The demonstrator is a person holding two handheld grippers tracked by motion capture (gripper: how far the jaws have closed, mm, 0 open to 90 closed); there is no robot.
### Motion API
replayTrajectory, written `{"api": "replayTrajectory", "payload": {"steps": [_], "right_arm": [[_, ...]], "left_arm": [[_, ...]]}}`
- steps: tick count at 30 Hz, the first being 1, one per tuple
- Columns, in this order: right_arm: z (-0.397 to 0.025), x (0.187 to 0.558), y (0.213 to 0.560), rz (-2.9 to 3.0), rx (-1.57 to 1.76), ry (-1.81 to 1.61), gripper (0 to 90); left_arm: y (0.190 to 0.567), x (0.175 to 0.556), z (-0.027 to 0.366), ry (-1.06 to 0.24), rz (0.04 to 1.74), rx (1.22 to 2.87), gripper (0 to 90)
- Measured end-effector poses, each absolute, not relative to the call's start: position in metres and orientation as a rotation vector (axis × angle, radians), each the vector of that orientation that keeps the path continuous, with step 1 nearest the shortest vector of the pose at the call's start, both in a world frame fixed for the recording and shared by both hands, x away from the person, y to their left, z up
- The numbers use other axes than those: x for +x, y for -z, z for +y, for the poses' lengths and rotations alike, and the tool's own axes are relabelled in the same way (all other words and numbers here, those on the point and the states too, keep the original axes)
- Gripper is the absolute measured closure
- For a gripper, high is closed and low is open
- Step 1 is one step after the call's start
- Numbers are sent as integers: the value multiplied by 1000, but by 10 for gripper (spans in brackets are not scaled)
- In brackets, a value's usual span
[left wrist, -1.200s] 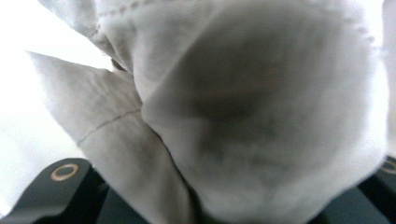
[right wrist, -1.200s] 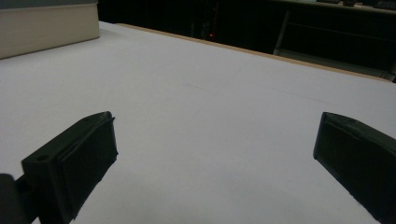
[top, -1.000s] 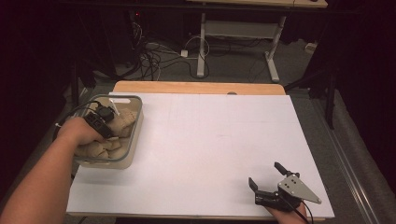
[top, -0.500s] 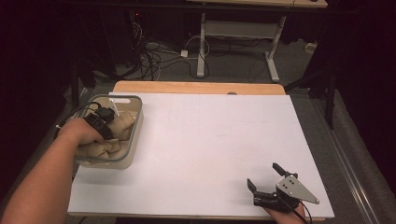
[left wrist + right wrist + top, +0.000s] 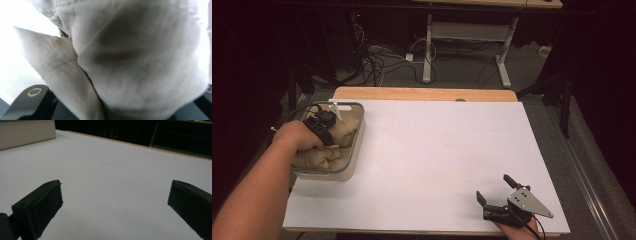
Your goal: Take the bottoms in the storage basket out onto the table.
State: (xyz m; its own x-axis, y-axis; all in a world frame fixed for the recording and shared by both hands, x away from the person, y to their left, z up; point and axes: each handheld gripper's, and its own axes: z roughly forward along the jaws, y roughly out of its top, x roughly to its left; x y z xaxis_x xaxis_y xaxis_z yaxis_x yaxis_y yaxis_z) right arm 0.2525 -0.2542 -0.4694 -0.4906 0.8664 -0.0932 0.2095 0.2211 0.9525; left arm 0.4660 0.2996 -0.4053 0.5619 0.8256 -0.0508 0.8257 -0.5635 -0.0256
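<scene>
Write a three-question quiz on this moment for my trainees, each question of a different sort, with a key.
1. True or false: the right gripper is clamped on a piece of cloth.
2. Multiple choice: where is the left gripper? A) on the bare white table; B) inside the bin of cloth; C) raised high above the table.
3. Fill in: in the right gripper view, the space between the two jaws holds ____.

Key
1. False; its jaws stand wide apart over the table.
2. B; cloth presses close against its camera, so whether it has gripped any cannot be told.
3. Nothing.
</scene>
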Motion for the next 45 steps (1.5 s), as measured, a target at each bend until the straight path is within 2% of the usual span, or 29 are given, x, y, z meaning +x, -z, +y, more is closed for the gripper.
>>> {"api": "replayTrajectory", "payload": {"steps": [17,26,45], "right_arm": [[-254,254,471,1843,1007,-1305,5],[-251,259,470,1828,996,-1305,5],[-251,262,471,1826,975,-1273,5]], "left_arm": [[384,466,289,27,1490,2828,664],[364,467,290,45,1499,2789,664],[340,461,280,33,1465,2815,662]]}}
